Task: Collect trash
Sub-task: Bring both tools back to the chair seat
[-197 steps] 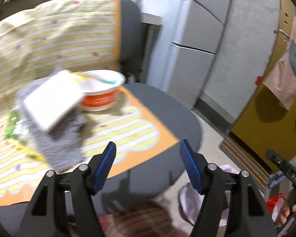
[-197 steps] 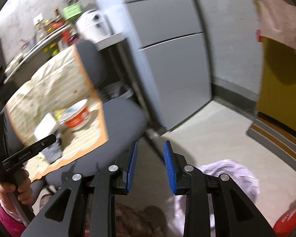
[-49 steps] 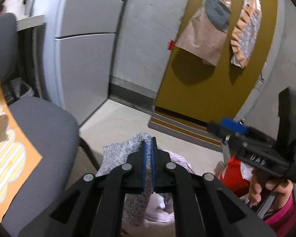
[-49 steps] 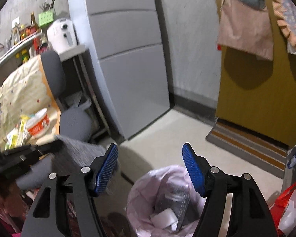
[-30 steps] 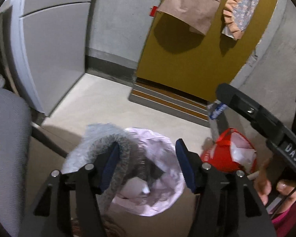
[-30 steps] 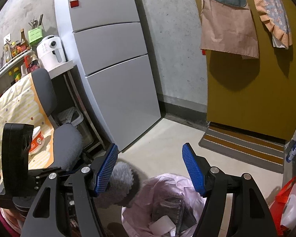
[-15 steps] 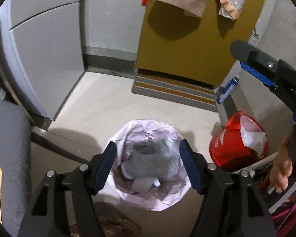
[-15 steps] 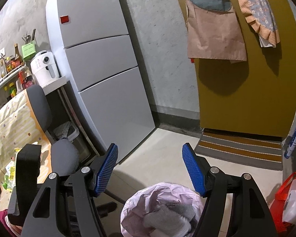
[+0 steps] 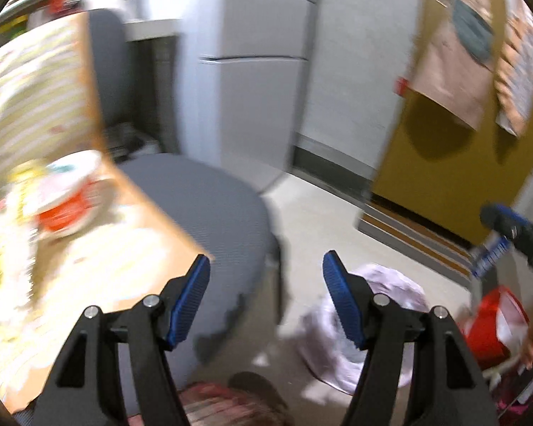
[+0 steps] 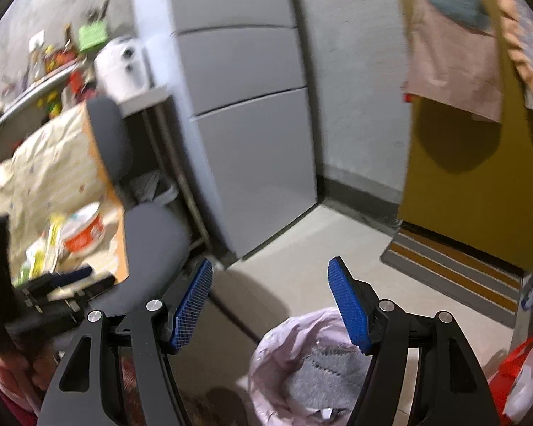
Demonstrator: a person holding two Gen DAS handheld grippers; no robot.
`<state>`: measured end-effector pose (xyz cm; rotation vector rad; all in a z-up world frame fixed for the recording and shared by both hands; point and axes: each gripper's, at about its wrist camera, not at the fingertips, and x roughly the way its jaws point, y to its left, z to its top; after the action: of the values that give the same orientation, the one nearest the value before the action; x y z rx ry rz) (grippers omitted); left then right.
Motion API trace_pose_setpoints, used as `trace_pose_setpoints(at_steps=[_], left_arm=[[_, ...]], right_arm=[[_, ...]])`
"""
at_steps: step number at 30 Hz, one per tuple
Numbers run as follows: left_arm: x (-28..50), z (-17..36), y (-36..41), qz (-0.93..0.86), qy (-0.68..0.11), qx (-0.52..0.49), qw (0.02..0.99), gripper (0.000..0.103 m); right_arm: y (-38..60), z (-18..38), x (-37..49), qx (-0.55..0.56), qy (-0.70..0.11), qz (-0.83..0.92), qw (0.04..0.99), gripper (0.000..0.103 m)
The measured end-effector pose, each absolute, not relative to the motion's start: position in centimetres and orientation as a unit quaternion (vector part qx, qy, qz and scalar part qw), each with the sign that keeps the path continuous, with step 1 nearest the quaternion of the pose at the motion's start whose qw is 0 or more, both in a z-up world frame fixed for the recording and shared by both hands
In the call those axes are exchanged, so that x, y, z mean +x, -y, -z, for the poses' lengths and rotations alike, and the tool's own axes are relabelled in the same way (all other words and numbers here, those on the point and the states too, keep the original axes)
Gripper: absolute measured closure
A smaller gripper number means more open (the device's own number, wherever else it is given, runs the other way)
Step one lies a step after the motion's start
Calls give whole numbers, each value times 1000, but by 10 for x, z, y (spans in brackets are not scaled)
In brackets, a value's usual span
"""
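A bin lined with a pale pink bag [image 10: 302,365] stands on the floor; a grey cloth [image 10: 323,380] lies inside it. It also shows in the left wrist view [image 9: 391,305]. My left gripper [image 9: 266,298] is open and empty, between the chair and the bin. My right gripper [image 10: 270,301] is open and empty, above the bin's left rim. A red and white instant noodle cup [image 9: 67,195] sits on the striped yellow cloth [image 9: 89,277] on the grey chair [image 9: 209,206], with yellow-green wrappers [image 10: 42,248] beside it. The left view is blurred.
A grey fridge [image 10: 245,113] stands behind the chair. A yellow door [image 10: 479,177] with a striped mat [image 10: 455,269] is at the right. A red bag [image 9: 494,323] sits right of the bin. A cluttered shelf [image 10: 46,71] is at the upper left.
The grey cloth left my left gripper and dropped into the pink bin. The left gripper has since swung left, back toward the chair. The right gripper stayed open and tilted down a little.
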<state>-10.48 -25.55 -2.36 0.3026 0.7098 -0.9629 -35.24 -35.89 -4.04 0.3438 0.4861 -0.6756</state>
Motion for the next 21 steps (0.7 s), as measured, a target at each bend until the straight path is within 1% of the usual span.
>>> trace_pose_setpoints(at_steps=[4, 8, 12, 17, 20, 21], left_arm=[[-79, 12, 202, 379, -326, 123, 858, 38], [-54, 6, 147, 314, -330, 101, 885, 38], [-25, 6, 85, 233, -333, 81, 910, 34], [-2, 9, 26, 145, -331, 69, 930, 33], [10, 13, 5, 121, -340, 55, 931, 33], [15, 14, -2, 114, -344, 50, 931, 33]], right_arm=[[331, 45, -314, 157, -266, 261, 914, 34], [303, 42, -278, 139, -257, 196, 936, 34], [276, 41, -236, 128, -252, 139, 949, 34], [243, 42, -185, 107, -251, 81, 959, 36], [226, 44, -159, 93, -255, 53, 961, 42], [221, 45, -151, 89, -257, 47, 961, 49]])
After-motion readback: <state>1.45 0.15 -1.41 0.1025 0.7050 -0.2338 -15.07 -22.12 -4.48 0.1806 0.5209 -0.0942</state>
